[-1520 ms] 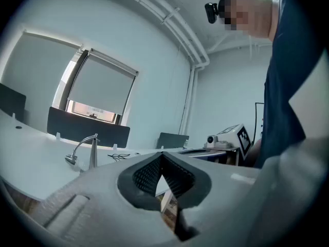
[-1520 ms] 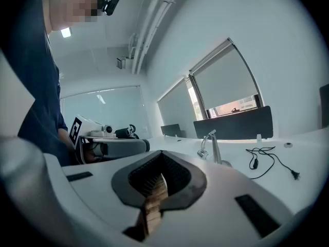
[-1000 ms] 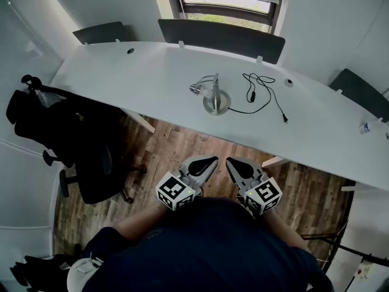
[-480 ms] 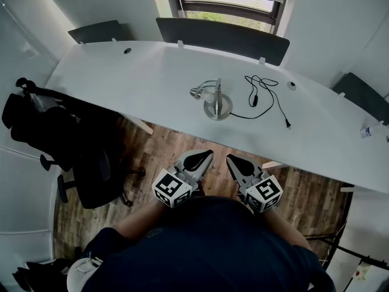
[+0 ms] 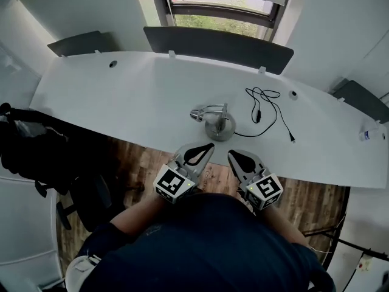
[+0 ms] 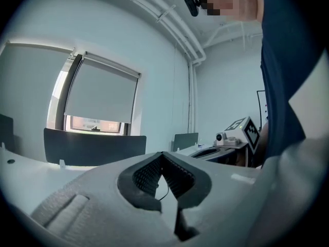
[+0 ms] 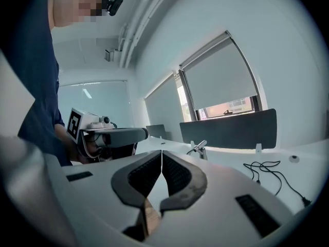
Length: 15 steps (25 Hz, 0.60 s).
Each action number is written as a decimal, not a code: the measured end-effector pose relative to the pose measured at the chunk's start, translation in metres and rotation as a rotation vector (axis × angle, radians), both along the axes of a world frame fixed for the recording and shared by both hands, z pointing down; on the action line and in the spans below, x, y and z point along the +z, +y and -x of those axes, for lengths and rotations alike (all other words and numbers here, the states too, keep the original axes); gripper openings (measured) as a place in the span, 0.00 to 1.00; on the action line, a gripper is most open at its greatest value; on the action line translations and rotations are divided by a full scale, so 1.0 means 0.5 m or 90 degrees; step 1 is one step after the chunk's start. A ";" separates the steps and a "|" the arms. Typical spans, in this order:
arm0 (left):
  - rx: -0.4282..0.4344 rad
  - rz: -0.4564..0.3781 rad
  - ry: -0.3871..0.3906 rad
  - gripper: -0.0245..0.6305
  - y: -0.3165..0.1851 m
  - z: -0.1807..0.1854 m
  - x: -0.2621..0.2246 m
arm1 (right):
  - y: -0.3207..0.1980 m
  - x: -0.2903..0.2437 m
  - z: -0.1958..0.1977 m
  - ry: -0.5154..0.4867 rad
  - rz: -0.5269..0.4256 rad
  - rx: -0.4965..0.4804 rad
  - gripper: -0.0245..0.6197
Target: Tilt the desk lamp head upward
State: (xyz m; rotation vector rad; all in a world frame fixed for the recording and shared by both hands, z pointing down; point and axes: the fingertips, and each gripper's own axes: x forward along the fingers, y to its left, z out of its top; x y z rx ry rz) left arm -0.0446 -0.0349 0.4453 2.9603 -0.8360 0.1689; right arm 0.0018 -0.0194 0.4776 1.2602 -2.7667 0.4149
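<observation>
Left tool and right tool, both closed and empty, have neared the desk lamp, its head's tilt unclear.

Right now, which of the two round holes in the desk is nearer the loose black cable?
The right-hand hole, just beside the black cable; the left-hand hole sits far off, beyond the desk lamp.

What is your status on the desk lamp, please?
Left claw and right claw shut, empty, by the desk's near edge. Desk lamp just ahead, untouched. Black cable right of its base, nothing blocking.
</observation>
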 end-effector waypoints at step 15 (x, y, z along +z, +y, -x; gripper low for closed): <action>-0.001 -0.007 -0.045 0.05 -0.206 0.020 0.058 | -0.179 0.072 -0.012 0.039 0.043 0.048 0.06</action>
